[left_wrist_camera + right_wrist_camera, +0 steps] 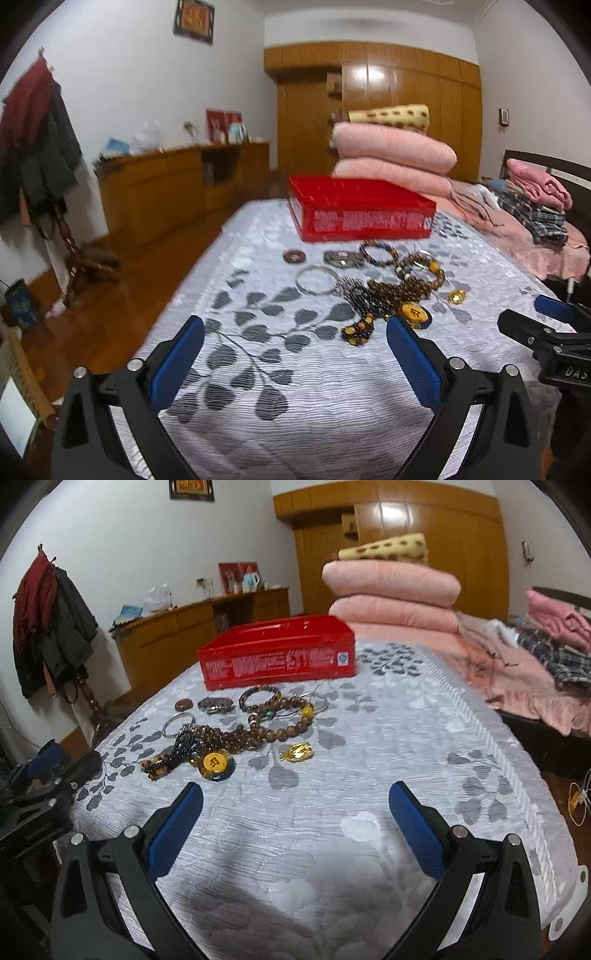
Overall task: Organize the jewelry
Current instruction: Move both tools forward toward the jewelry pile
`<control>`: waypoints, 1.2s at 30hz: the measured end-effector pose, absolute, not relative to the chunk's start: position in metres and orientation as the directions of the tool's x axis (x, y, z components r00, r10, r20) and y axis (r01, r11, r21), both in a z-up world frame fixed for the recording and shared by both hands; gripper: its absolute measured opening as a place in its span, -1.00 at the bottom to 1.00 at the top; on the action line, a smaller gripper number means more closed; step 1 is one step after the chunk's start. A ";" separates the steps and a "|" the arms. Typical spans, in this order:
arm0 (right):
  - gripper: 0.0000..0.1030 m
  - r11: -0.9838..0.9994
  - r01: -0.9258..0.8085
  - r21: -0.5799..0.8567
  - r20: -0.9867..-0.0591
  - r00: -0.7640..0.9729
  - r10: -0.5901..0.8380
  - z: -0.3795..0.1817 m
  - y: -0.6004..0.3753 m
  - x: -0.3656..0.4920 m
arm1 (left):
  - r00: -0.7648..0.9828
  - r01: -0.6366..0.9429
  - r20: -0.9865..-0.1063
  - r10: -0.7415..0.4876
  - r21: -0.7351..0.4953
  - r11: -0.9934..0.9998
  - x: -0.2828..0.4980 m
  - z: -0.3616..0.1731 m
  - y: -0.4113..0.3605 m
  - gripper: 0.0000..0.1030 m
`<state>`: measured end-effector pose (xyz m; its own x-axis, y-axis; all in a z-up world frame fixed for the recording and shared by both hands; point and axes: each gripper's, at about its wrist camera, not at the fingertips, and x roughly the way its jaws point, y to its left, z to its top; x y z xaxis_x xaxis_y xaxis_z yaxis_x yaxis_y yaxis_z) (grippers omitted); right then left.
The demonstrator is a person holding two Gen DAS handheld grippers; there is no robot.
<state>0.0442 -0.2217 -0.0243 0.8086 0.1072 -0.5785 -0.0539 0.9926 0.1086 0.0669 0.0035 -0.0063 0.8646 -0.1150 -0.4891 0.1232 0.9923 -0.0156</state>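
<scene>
— So, what are the two tools doing?

— Both are wide open and hold nothing. The left tool (295, 328) hangs over the bed cover (295, 398), with its right blue finger (413, 362) just in front of a round yellow pendant (413, 314). The right tool (295, 794) hangs over bare cover, not touching anything.

— Where is the jewelry?

— It lies in a pile on the bed. I see brown bead necklaces (258, 731), a silver bangle (317, 283), a dark bead bracelet (258, 698), a gold charm (297, 752) and a small brown ring (294, 256).

— And behind the pile?

— A red box (280, 653) sits on the cover, just past the jewelry. Behind it are stacked pink quilts (391, 594).

— What about the room?

— Coats (33, 147) hang on the left wall, by a long wooden cabinet (177, 184). Wooden wardrobes (388, 110) stand at the back.
</scene>
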 end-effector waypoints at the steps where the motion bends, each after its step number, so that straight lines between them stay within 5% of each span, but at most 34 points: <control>1: 0.89 0.993 -0.055 0.109 -0.586 0.803 0.109 -0.023 -0.222 0.048 | 0.859 0.129 -0.497 -0.125 -0.026 0.991 0.070 -0.006 0.004 0.84; 7: 0.83 0.991 -0.072 0.113 -0.623 0.772 0.127 -0.018 -0.225 0.068 | 0.817 0.163 -0.551 -0.173 -0.068 0.984 0.090 -0.006 0.000 0.67; 13: 0.45 0.989 -0.076 0.129 -0.697 0.702 0.145 -0.029 -0.225 0.094 | 0.767 0.193 -0.611 -0.196 -0.071 0.979 0.105 -0.014 -0.004 0.47; 36: -0.24 0.986 -0.084 0.141 -0.772 0.615 0.163 -0.044 -0.223 0.139 | 0.667 0.277 -0.691 -0.278 -0.117 0.954 0.144 -0.030 -0.024 0.38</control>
<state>0.1391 -0.2230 -0.0443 0.6148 0.1630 -0.7716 -0.0840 0.9864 0.1414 0.1436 -0.0238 -0.0297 0.6671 -0.2782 -0.6911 0.2769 0.9538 -0.1167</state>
